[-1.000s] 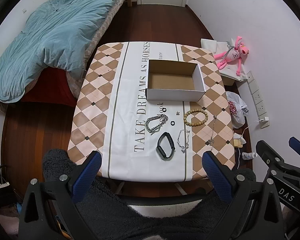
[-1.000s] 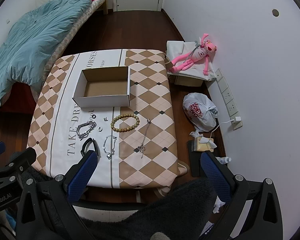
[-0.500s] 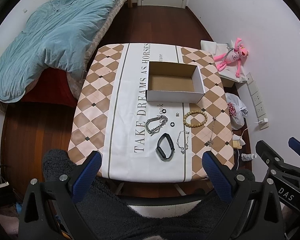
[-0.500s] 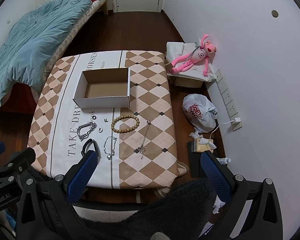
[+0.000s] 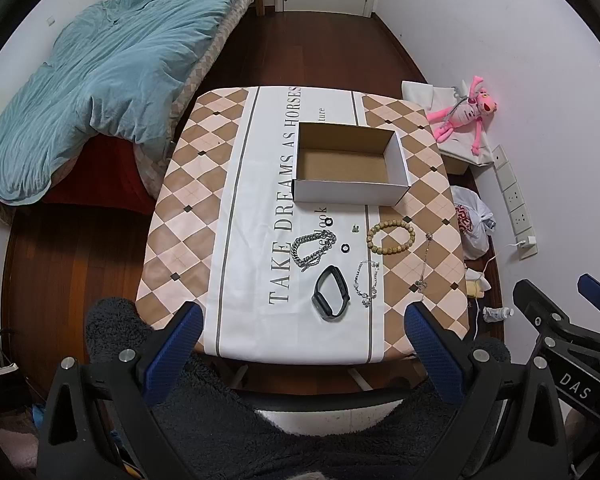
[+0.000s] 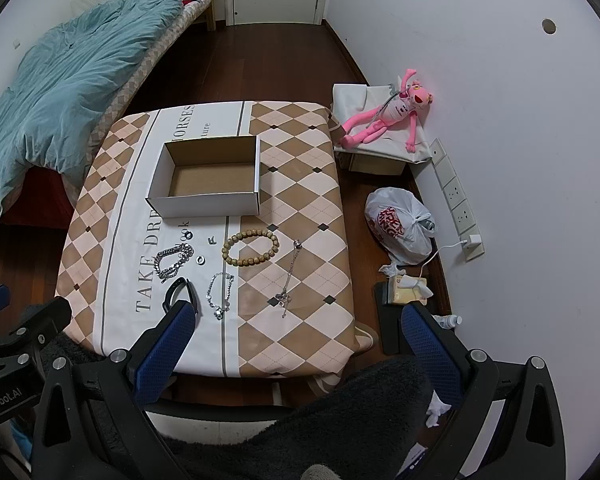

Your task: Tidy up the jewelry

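Observation:
An open, empty cardboard box (image 5: 350, 164) (image 6: 210, 178) stands on the table. In front of it lie a heavy silver chain (image 5: 313, 249) (image 6: 174, 260), a black band (image 5: 331, 293) (image 6: 180, 292), a thin silver bracelet (image 5: 367, 282) (image 6: 220, 292), a wooden bead bracelet (image 5: 391, 237) (image 6: 251, 246), a thin chain with pendant (image 5: 425, 262) (image 6: 289, 276) and small rings (image 5: 345, 248). My left gripper (image 5: 302, 322) and right gripper (image 6: 296, 322) are open and empty, held high above the table's near edge.
The table has a checkered cloth (image 5: 192, 216). A bed with a blue duvet (image 5: 100, 64) is at the left. A pink plush toy (image 6: 388, 122), a plastic bag (image 6: 400, 224) and wall sockets (image 6: 458, 200) are at the right. A dark fuzzy sleeve (image 5: 292, 408) is below.
Both views have shifted very slightly; the table sits a touch lower in the left wrist view. Nothing on the table has moved and both grippers stay open.

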Demonstrator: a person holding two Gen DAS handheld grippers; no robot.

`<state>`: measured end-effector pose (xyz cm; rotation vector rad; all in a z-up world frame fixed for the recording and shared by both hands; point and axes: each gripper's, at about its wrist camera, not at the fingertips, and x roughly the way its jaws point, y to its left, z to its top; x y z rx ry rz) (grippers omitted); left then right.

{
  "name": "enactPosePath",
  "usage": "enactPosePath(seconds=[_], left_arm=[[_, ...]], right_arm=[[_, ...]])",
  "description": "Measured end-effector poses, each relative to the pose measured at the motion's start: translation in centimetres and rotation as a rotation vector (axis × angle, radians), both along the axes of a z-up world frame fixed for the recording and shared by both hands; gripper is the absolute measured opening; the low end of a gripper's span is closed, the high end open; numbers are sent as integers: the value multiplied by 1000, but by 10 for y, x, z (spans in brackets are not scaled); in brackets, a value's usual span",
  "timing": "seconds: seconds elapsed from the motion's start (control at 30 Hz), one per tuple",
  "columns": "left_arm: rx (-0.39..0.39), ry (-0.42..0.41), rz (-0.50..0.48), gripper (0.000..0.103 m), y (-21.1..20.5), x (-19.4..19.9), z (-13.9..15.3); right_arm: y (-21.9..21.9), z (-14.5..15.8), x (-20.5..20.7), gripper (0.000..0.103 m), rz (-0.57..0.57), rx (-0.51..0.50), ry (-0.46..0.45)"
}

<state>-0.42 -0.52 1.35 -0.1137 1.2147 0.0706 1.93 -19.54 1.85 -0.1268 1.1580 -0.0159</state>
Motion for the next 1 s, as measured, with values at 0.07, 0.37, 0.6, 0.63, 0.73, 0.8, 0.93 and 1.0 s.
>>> enactPosePath(seconds=[0.07, 0.37, 0.6, 0.63, 0.73, 0.8, 0.93, 1.0], left_arm=[[1, 0, 0, 103, 0, 0, 0], [2, -5, -2, 103, 0, 0, 1], [0, -3, -4, 103, -1, 0, 2], [1, -4, -5, 103, -2, 0, 2], [1, -5, -5, 103, -2, 0, 2], [2, -5, -6, 103, -2, 0, 2], [2, -7, -4, 103, -2, 0, 2], [1, -6, -5, 103, -3, 0, 2]], right_arm=[[0, 0, 0, 103, 0, 0, 0], [-1, 0, 0, 103, -1, 0, 0], [1, 1, 0, 103, -2, -1, 0], [0, 1, 0, 103, -1, 0, 0], [0, 0, 0, 103, 0, -1, 0], [0, 0, -1, 103, 0, 1, 0], [1, -2, -1, 103, -1, 0, 0], [2, -2, -2, 103, -1, 0, -1]])
